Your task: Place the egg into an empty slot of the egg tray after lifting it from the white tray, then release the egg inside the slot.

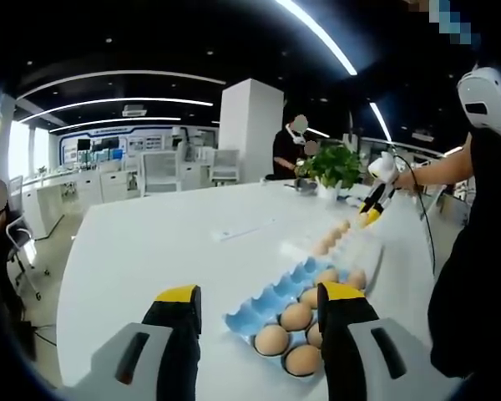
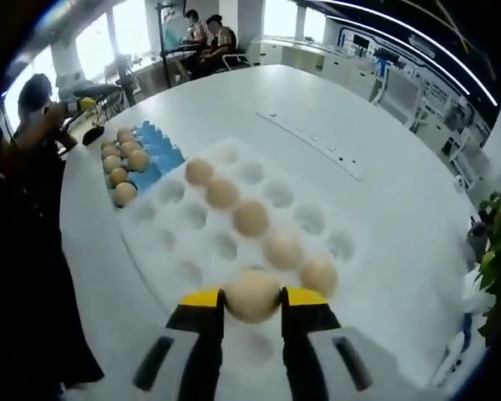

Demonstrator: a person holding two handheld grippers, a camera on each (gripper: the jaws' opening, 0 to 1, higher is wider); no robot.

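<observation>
one egg (image 2: 252, 294) clamped in right tool (image 2: 252, 302) above white tray (image 2: 163, 242); left tool (image 1: 260, 302) spread, empty, near blue egg tray (image 1: 271, 302).

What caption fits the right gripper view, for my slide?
Right tongs grip an egg over the white tray.

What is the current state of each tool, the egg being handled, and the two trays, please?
Right tool: shut on the egg.
Egg: gripped between the yellow tips, above the white tray.
Left tool: open, holding nothing.
White tray: mostly empty, five eggs in a row.
Blue egg tray: partly filled, near slots empty.
</observation>
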